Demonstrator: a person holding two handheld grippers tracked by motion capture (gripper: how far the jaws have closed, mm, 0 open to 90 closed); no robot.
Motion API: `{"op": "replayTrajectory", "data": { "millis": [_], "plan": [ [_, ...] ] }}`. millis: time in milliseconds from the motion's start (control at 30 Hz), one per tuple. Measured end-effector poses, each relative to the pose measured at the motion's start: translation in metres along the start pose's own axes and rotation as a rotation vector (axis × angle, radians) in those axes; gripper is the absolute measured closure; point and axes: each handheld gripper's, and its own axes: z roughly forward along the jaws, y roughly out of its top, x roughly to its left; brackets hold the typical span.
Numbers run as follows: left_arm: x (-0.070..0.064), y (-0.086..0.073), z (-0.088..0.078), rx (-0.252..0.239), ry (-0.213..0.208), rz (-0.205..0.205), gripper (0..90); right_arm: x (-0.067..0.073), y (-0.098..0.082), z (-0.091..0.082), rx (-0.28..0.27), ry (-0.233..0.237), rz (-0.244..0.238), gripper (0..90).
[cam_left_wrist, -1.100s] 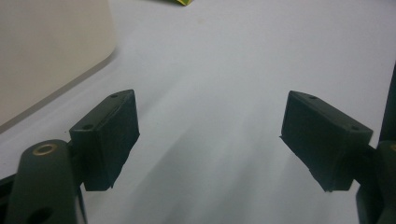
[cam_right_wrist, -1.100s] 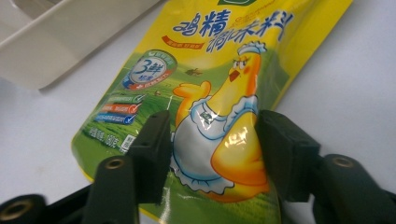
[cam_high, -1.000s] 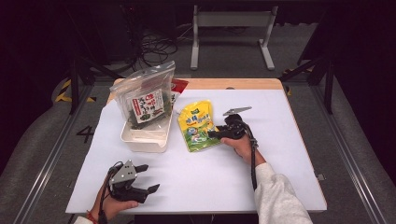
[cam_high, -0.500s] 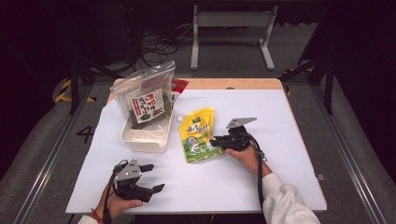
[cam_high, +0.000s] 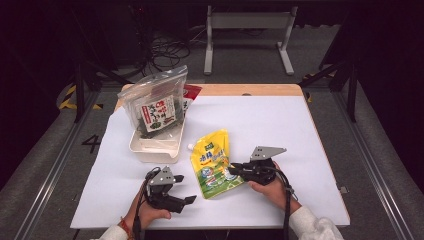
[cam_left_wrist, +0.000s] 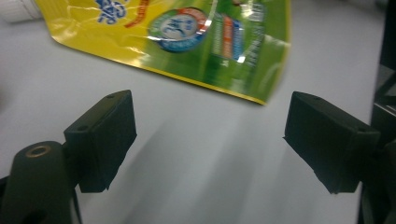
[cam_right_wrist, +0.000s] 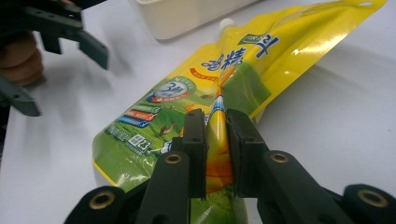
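The right gripper (cam_right_wrist: 216, 140) is clenched on the yellow pouch (cam_high: 215, 162), and the left gripper (cam_left_wrist: 210, 135), released, should grasp its near edge squarely.

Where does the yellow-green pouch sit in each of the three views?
High view: pouch lies at table centre, right claw pinching its right edge.
Left gripper view: pouch crosses the top, beyond the open jaws.
Right gripper view: pouch runs from centre to upper right, pinched between the jaws.
Shared landmark: its white spout, pointing at the tub.
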Motion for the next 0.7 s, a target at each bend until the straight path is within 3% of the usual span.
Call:
{"op": "replayTrajectory", "data": {
  "millis": [67,100,133,233,333,367,467,567,633,700],
  "plan": [
    [0.005,0.001,0.005,0.012,0.018,-0.012,16.3,0.004,-0.001,-0.001,-0.003,0.004,-0.013,78.9],
    [0.01,0.001,0.007,0.019,0.008,-0.062,16.3,0.007,-0.002,-0.002,-0.013,0.012,-0.021,79.0],
    [0.012,0.002,0.007,0.017,0.01,-0.077,15.3,0.012,-0.003,-0.002,-0.013,0.032,-0.028,79.0],
    [0.018,0.003,0.007,0.022,0.019,-0.1,14.7,0.022,-0.005,0.0,0.03,0.05,-0.062,78.6],
    [0.018,0.004,0.008,0.03,0.03,-0.08,14.5,0.022,-0.004,0.003,0.101,0.092,-0.064,75.8],
    [0.018,0.004,0.008,0.036,0.031,-0.075,14.4,0.023,-0.004,0.004,0.128,0.087,-0.073,73.0],
    [0.019,0.004,0.008,0.056,0.02,-0.056,14.9,0.02,0.0,0.007,0.158,0.084,-0.066,61.0],
    [0.019,0.003,0.008,0.062,0.012,-0.038,14.6,0.017,0.001,0.01,0.166,0.079,-0.056,56.7],
    [0.021,0.003,0.007,0.059,0.004,-0.037,14.3,0.012,0.004,0.017,0.194,0.086,-0.01,43.2],
    [0.022,0.003,0.007,0.063,0.005,-0.037,14.2,0.008,0.005,0.024,0.197,0.094,0.029,38.3]
  ]
}}
